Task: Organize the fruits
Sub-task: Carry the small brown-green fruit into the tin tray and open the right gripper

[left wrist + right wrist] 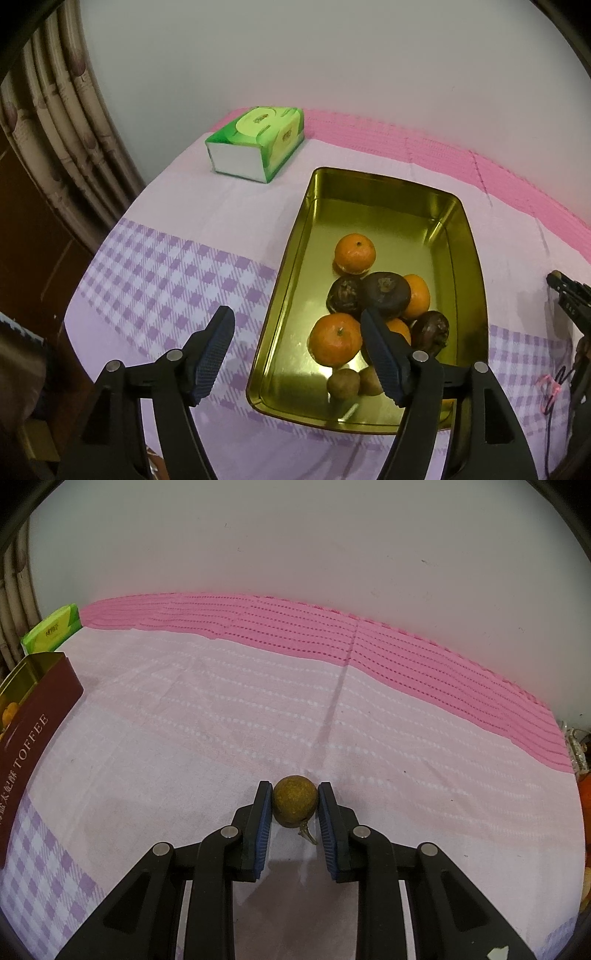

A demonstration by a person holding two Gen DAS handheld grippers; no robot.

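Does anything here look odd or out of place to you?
One small brown fruit is outside the gold tin, pinched in the right gripper over the tablecloth. The rest, oranges and dark fruits, sit piled at the tin's near end. Nothing looks spilled or damaged.

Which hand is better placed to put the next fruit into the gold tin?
The right. Its tool is already shut on a small brown fruit over the cloth, with the tin to its left. The left tool is open and empty above the tin's near edge.
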